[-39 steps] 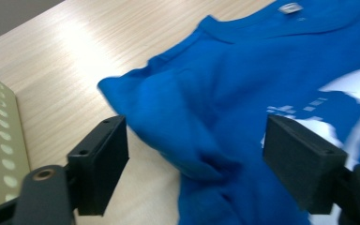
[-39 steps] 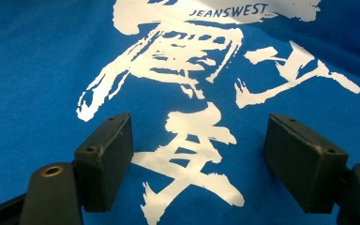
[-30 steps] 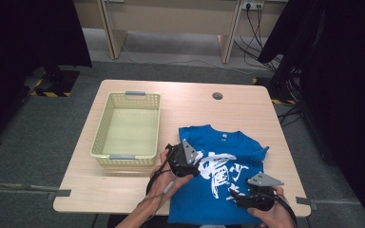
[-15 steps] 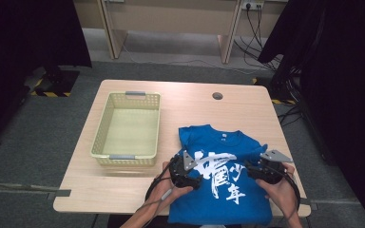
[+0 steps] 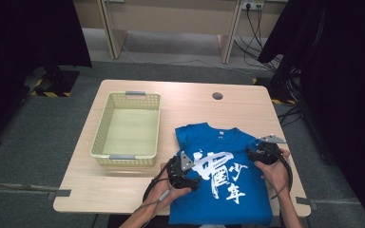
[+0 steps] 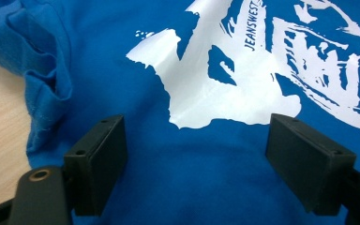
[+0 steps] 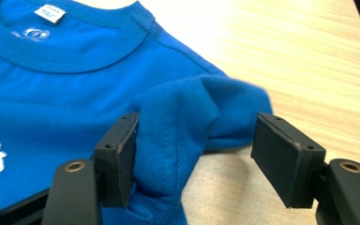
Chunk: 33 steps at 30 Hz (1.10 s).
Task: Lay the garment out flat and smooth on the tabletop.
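The blue T-shirt (image 5: 221, 180) lies flat, front side up, on the near right part of the wooden table (image 5: 123, 194), its collar toward the far side and its hem at the near edge.

A second ago the right gripper (image 5: 261, 153) was low over the shirt's near right corner; since then it has travelled toward the far side along the shirt's right edge and now sits at the right sleeve (image 7: 201, 112). Its jaws have just been closing, yet they stand moderately apart: the bunched sleeve lies between them, against the left pad (image 7: 122, 154) in the right gripper view, while the other pad is clear of the cloth, so nothing is pinched. The left gripper (image 5: 183, 172) has hardly shifted, over the shirt's left edge, near the print. Its jaws stand wide, hovering over flat fabric without gripping it.

A pale yellow plastic basket (image 5: 103, 142) stands left of the shirt, just beside it, with nothing inside. A round cable hole (image 5: 217, 96) marks the table's far side. Nothing lies between either gripper and the shirt.

The shirt carries a large white brush-style print (image 6: 225, 79) across the chest, with small lettering in it, and a white label (image 7: 50, 13) inside the ribbed collar. The left sleeve (image 6: 37, 70) is folded and rumpled at the table's bare wood.
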{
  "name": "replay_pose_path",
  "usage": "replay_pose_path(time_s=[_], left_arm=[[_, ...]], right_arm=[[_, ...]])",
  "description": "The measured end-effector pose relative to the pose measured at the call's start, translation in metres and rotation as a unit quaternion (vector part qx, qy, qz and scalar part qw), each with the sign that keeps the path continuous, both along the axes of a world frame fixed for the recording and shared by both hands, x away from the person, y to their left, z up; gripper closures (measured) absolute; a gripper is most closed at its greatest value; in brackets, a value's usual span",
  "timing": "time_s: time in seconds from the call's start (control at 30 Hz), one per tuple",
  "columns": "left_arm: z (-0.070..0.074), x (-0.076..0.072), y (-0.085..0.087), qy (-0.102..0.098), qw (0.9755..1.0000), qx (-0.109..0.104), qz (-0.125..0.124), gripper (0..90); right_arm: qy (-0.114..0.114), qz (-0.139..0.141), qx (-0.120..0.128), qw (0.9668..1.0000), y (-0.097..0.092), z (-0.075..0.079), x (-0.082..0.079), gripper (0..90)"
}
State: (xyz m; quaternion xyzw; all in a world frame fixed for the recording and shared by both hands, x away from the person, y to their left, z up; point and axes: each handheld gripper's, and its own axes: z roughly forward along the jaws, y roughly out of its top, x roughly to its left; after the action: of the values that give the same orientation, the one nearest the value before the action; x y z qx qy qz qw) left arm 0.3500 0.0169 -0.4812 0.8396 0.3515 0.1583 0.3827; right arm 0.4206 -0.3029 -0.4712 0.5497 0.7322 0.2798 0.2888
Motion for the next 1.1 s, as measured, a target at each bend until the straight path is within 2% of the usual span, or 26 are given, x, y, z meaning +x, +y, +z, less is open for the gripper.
replay_pose_path(time_s=[0.07, 0.13, 0.27, 0.4, 0.53, 0.57, 0.6, 0.63, 0.67, 0.7, 0.77, 0.8, 1.0, 1.1], left_arm=[[0.0, -0.001, 0.0, 0.0, 1.0, 0.0, 0.003, 19.7], [0.0, -0.002, -0.001, 0.0, 1.0, 0.001, 0.007, 19.7], [0.0, -0.003, 0.0, -0.001, 1.0, 0.002, 0.008, 19.7], [0.0, -0.006, -0.001, -0.001, 1.0, 0.0, 0.007, 19.7], [0.0, -0.008, 0.0, -0.001, 1.0, 0.001, 0.006, 19.7], [0.0, -0.009, 0.0, 0.001, 1.0, 0.001, 0.005, 19.7], [0.0, -0.009, 0.0, 0.0, 1.0, 0.0, 0.005, 19.7], [0.0, -0.009, 0.0, 0.001, 1.0, 0.0, 0.004, 19.7], [0.0, -0.009, 0.0, 0.001, 1.0, 0.0, 0.004, 19.7], [0.0, -0.009, 0.0, 0.001, 1.0, 0.0, 0.005, 19.7], [0.0, -0.009, 0.0, 0.0, 1.0, 0.0, 0.005, 19.7], [0.0, -0.009, 0.0, 0.001, 1.0, 0.0, 0.005, 19.7], [0.0, -0.01, 0.0, 0.001, 1.0, 0.0, 0.005, 19.6], [0.0, -0.01, 0.0, 0.001, 1.0, -0.001, 0.006, 19.6]], right_arm=[[-0.002, 0.004, -0.007, 1.0, 0.002, 0.001, -0.002, 37.5], [-0.011, 0.013, -0.025, 0.9995, 0.006, 0.001, -0.007, 38.1], [-0.041, 0.016, -0.054, 0.9976, 0.013, 0.006, -0.022, 36.1], [-0.056, 0.027, -0.053, 0.9966, 0.019, 0.011, -0.031, 36.4], [-0.025, 0.051, -0.034, 0.9978, 0.025, 0.003, -0.03, 39.8], [-0.021, 0.05, -0.039, 0.9978, 0.024, 0.0, -0.028, 42.1], [-0.022, 0.048, -0.036, 0.9979, 0.023, -0.003, -0.026, 44.2], [-0.02, 0.046, -0.022, 0.9985, 0.021, -0.003, -0.024, 46.9], [-0.02, 0.046, -0.022, 0.9985, 0.021, -0.003, -0.024, 46.9], [-0.016, 0.049, -0.025, 0.9984, 0.019, -0.002, -0.023, 52.0], [-0.02, 0.048, -0.049, 0.9975, 0.017, -0.001, -0.018, 59.5], [-0.017, 0.05, -0.042, 0.9978, 0.016, -0.002, -0.013, 65.2], [-0.018, 0.059, -0.061, 0.9963, 0.02, 0.0, -0.01, 73.9], [-0.023, 0.055, -0.055, 0.9967, 0.012, 0.002, -0.017, 76.1]])
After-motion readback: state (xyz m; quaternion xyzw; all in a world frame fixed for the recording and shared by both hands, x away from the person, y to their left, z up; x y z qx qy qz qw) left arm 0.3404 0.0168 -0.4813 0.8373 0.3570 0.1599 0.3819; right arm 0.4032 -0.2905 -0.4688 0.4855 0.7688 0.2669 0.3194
